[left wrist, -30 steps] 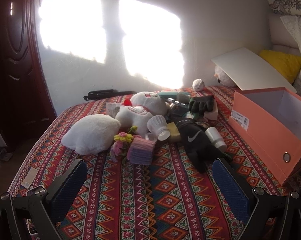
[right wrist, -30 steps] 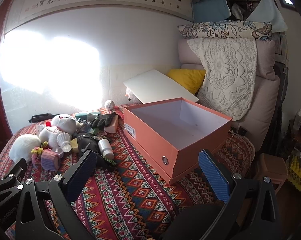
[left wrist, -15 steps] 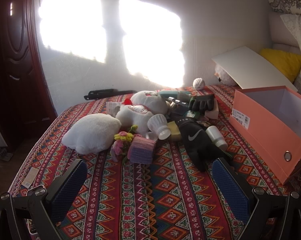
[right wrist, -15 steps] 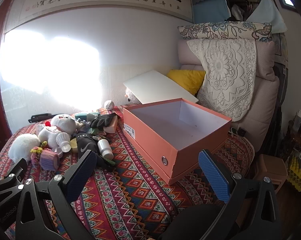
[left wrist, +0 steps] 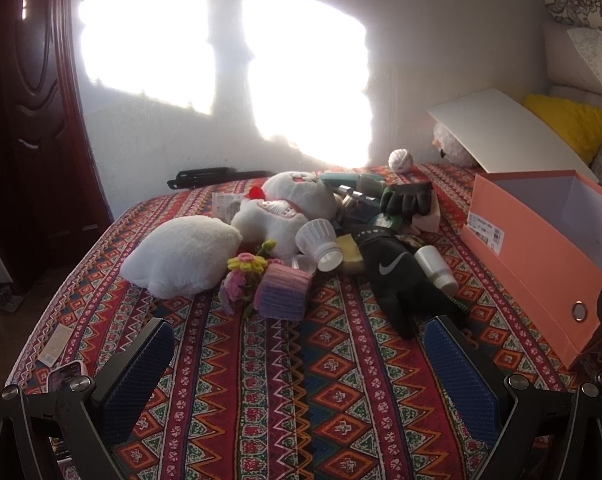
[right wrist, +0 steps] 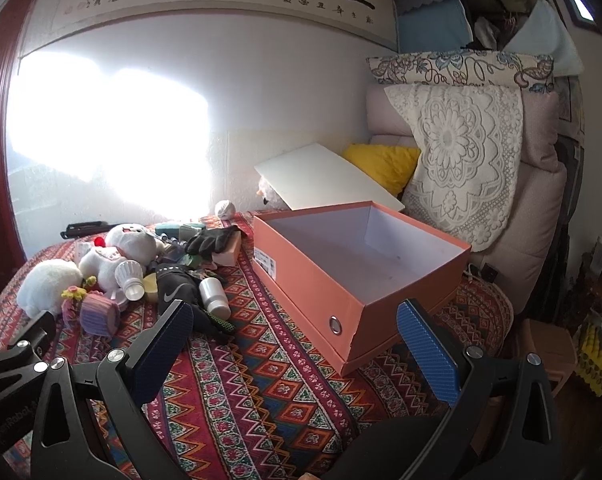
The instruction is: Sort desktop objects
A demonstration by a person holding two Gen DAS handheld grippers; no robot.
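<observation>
Both grippers [left wrist: 297,364] [right wrist: 297,344] agape, black glove [left wrist: 393,276] fingers nearward

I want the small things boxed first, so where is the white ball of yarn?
In both wrist views the white yarn ball sits at the far edge of the patterned cloth by the wall, behind the pile, left of the tilted white lid.

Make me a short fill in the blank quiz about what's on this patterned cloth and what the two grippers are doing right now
1. The orange box is open and holds ____.
2. The swoosh logo sits on a ____ glove.
3. The left gripper and right gripper both have their jaws ____.
4. The white lid leans behind the box, in front of a ____ cushion.

Missing words: nothing; black; open; yellow
</observation>
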